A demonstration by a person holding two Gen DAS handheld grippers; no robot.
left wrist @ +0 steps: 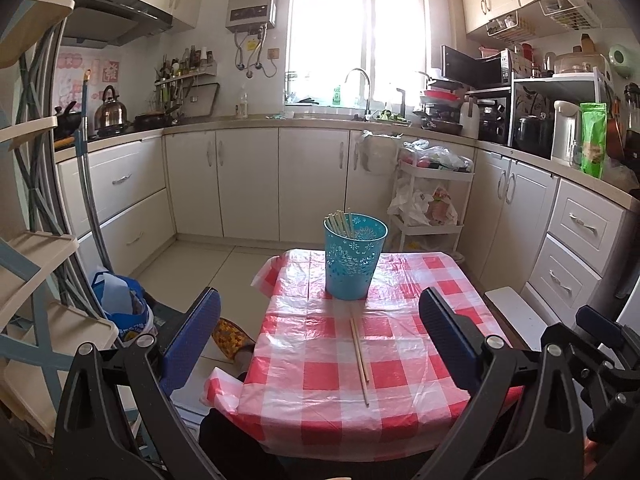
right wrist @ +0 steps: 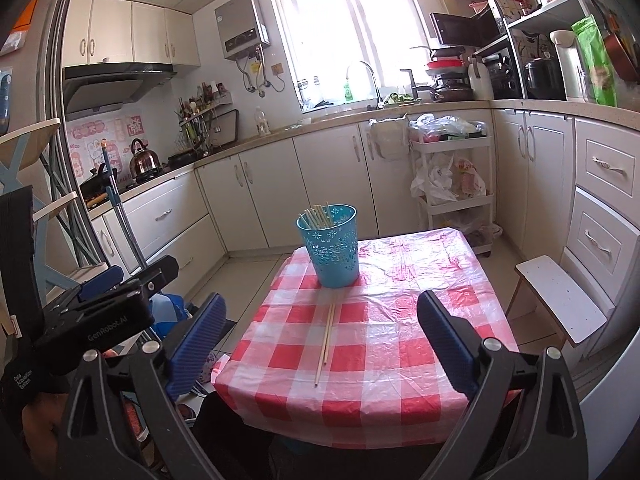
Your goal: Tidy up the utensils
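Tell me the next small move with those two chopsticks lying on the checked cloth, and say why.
Probably bring the right gripper forward and down over the loose chopsticks. Both grippers are open and empty, held back from the table, and that pair lies flat in front of the blue holder, where the other chopsticks already stand.
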